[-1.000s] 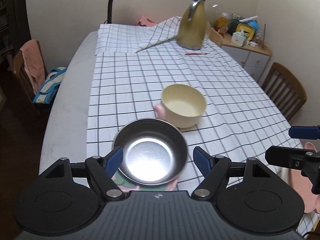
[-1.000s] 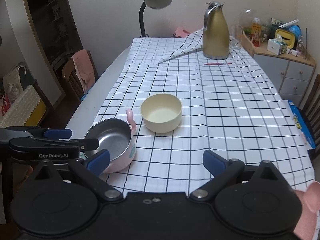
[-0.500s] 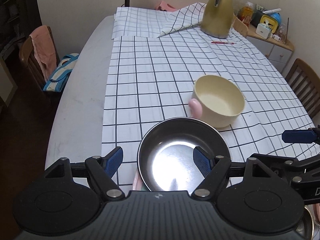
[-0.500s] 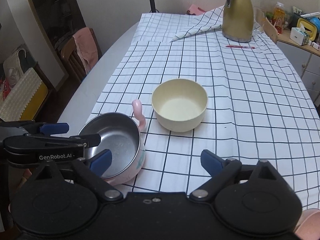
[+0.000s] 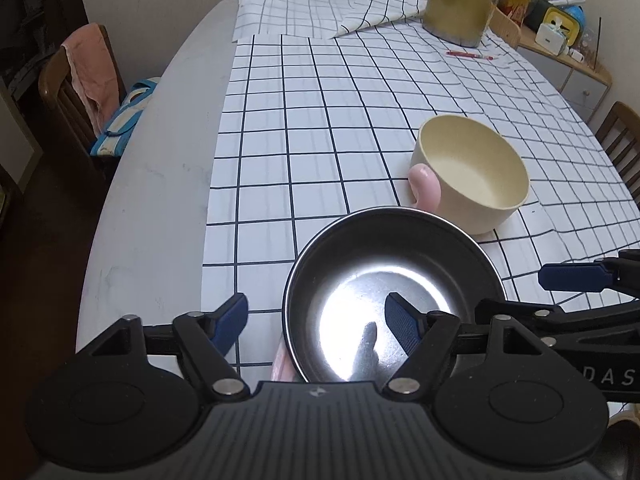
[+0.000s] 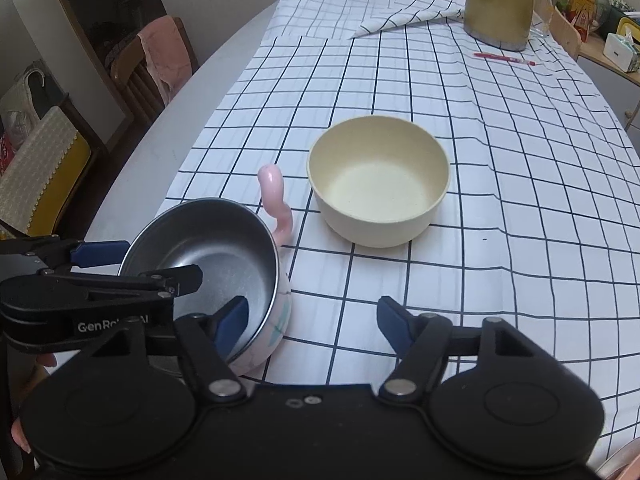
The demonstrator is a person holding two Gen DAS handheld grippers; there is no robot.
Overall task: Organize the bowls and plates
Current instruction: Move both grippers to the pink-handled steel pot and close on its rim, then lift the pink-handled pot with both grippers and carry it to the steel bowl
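Note:
A steel-lined pink bowl (image 5: pixel 390 292) with a pink handle (image 6: pixel 276 200) sits at the near left of the checked tablecloth (image 5: pixel 320 128). A cream bowl (image 5: pixel 474 176) stands just beyond it, also in the right wrist view (image 6: pixel 378 182). My left gripper (image 5: pixel 316 320) is open and straddles the steel bowl's left rim: one finger outside, one inside. My right gripper (image 6: pixel 312 318) is open, its left finger over the steel bowl's (image 6: pixel 208 252) near edge, and holds nothing.
A gold jug (image 5: pixel 458 0) and a red pen (image 5: pixel 468 55) lie at the table's far end. Chairs stand at the left (image 5: pixel 76 92) and right (image 5: pixel 620 140). A cluttered cabinet (image 5: pixel 560 40) is at the far right. The tabletop's bare strip (image 5: pixel 160 184) runs along the left.
Both grippers have moved forward and down toward the bowls. My left gripper shifted left so its right finger now sits inside the steel bowl.

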